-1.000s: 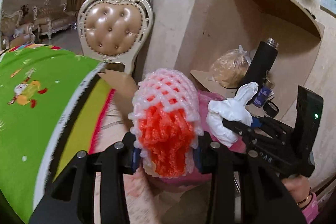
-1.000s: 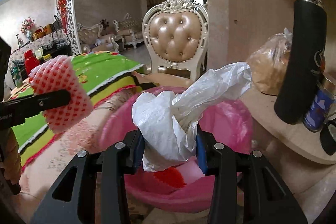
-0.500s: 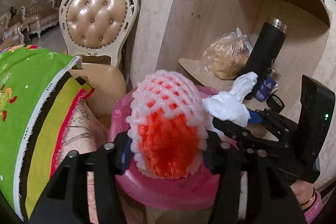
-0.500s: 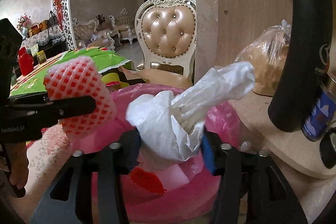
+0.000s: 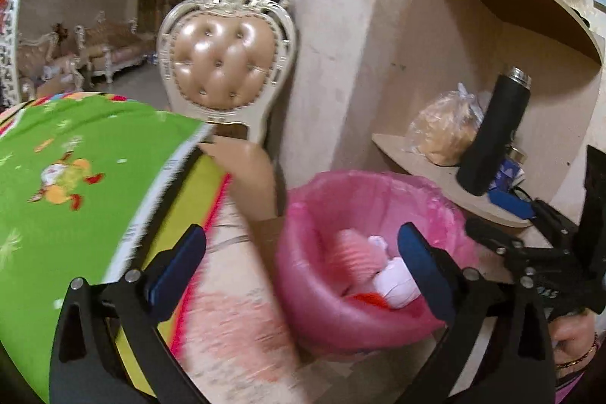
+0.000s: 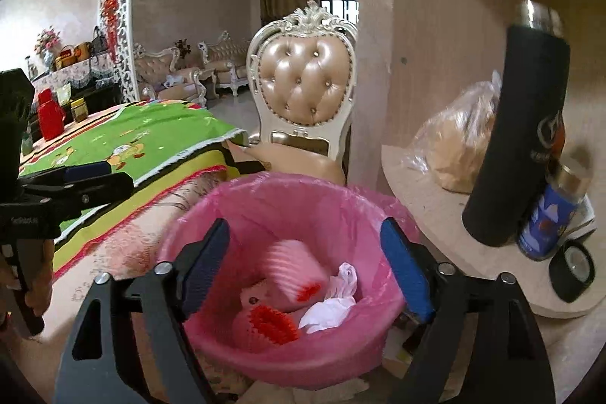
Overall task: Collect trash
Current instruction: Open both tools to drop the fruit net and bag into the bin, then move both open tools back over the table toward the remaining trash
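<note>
Trash now lies inside the pink-lined bin (image 6: 288,211) at the lower centre of both views: two pink-and-red foam fruit nets (image 6: 293,269) and a crumpled white plastic bag (image 6: 333,305) beside them, all resting at the bottom. Right gripper (image 6: 305,265) hangs over the bin with its blue-padded fingers spread wide and nothing between them. Left gripper (image 5: 299,264) is likewise spread and empty, its view blurred by motion, with the bin at lower right.

Behind the bin, at upper centre, stands an ornate white chair (image 6: 305,78) with a tufted tan back, against a beige marbled pillar. A green cartoon-printed cloth (image 6: 125,139) fills the left side. At right, a curved wooden shelf (image 6: 424,177) carries a tied clear bag, a tall black flask (image 6: 519,139), a blue can and a roll of black tape. The flask's logo is too blurred to read.
</note>
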`<action>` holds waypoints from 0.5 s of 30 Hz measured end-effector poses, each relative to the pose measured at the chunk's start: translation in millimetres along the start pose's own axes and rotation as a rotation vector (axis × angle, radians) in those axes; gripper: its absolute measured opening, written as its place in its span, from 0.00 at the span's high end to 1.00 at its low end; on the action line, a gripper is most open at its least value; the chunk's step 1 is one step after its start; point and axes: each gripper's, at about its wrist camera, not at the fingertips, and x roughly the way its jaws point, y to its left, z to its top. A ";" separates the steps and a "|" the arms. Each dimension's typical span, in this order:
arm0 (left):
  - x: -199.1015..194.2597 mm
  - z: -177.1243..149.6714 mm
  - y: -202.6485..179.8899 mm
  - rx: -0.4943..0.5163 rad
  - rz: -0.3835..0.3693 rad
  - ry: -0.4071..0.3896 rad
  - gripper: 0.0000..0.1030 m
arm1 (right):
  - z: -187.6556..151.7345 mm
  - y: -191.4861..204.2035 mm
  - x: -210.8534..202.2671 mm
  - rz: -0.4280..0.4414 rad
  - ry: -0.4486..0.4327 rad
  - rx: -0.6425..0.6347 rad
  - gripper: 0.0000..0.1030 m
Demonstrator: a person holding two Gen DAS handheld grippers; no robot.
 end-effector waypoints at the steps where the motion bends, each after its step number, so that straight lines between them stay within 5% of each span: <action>1: -7.1 -1.9 6.2 0.002 0.024 0.000 0.05 | 1.2 5.7 -2.1 0.007 -0.002 -0.008 0.22; 7: -58.1 -18.8 47.0 0.047 0.239 0.016 0.05 | 4.0 55.4 -7.9 0.109 0.006 -0.052 0.17; 15: -188.1 -57.8 135.0 -0.005 0.529 -0.011 0.05 | 10.3 184.7 5.4 0.349 0.046 -0.204 0.17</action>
